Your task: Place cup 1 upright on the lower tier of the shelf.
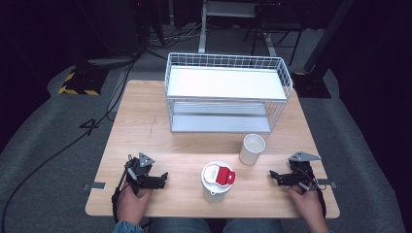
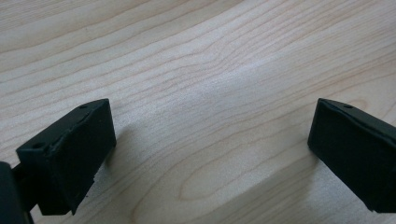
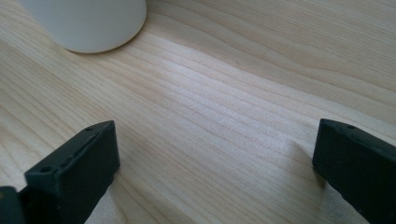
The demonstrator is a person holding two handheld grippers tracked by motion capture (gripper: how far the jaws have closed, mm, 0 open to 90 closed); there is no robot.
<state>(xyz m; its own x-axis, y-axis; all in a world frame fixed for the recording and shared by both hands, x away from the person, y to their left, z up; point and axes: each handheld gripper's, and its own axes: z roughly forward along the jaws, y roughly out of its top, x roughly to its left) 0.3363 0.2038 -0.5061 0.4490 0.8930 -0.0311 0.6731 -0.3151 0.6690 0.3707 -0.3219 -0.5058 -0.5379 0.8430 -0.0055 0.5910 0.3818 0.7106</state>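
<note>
wooden counter (image 1: 145, 131) carries a white wire rack (image 1: 228, 92) at its far side, a white cup (image 1: 252, 148) before it, and a red-lidded tumbler (image 1: 217, 181) near me. my left tool (image 1: 164, 177) and right tool (image 1: 273, 175) rest low flanking the tumbler, both spread wide, grasping nothing.

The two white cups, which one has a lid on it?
The cup with the red-and-white lid, nearest the person, between the grippers. The other cup stands open behind it.
</note>
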